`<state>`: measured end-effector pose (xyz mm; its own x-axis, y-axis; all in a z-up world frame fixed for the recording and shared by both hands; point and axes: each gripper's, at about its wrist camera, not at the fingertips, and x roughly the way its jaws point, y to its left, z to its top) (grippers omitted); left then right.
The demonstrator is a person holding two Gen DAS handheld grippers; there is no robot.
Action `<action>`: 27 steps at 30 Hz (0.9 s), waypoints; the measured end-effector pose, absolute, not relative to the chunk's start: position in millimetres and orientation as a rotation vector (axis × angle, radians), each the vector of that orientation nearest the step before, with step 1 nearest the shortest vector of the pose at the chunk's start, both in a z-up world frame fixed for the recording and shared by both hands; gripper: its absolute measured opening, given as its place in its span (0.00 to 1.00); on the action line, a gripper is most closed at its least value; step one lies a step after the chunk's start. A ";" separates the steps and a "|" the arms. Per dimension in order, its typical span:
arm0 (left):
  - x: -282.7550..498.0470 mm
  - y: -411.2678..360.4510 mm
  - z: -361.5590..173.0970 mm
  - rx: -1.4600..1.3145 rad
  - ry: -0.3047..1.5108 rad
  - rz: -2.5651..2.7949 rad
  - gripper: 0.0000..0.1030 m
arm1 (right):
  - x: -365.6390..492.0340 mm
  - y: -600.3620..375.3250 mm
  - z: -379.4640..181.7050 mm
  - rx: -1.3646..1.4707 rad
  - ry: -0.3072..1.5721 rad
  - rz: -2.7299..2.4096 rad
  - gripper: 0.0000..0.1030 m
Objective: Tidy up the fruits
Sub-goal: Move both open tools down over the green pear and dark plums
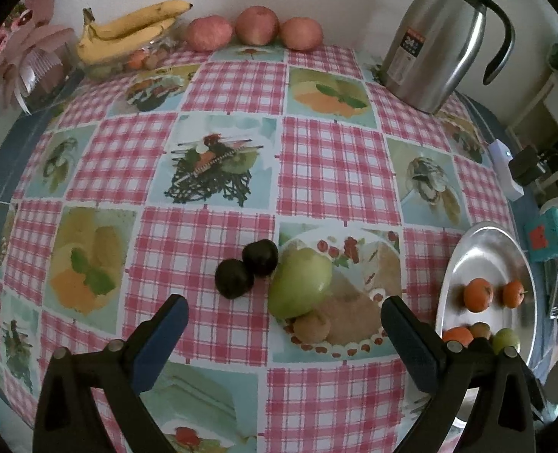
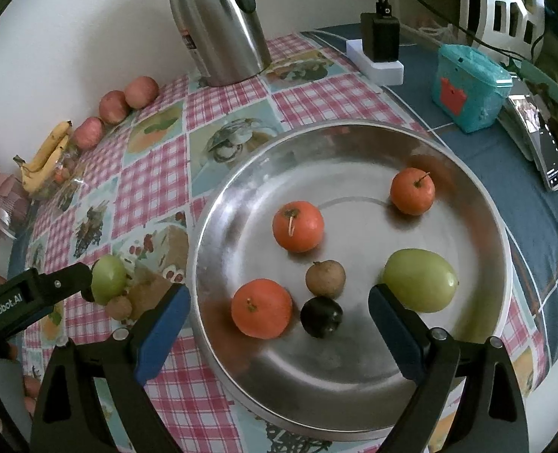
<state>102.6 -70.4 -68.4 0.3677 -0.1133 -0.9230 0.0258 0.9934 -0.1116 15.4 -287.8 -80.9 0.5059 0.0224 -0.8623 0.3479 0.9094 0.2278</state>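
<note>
Both grippers' jaws stand apart, holding nothing: the right gripper [image 2: 279,302] over the plate [image 2: 354,396] of fruit, the left gripper [image 1: 284,315] before a green fruit [image 1: 300,283] and two dark plums [image 1: 246,267] on the table [image 1: 331,166]. "GenRobot.AI" is printed on the left gripper's side. The flask [image 1: 441,37] carries a label too small to read.

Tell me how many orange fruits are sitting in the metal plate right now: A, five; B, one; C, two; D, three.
D: the right wrist view shows three orange fruits in the metal plate, beside a green fruit, a brown fruit and a dark fruit.
</note>
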 end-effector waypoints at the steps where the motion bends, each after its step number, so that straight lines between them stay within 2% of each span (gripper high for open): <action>1: 103.1 -69.4 -68.1 -0.082 1.187 -0.086 1.00 | 15.6 -287.4 -80.8 0.399 1.028 -0.201 0.93; 27: 125.1 16.5 -58.2 -0.293 1.100 0.066 1.00 | 62.1 -226.0 -27.7 0.328 0.952 -0.062 0.93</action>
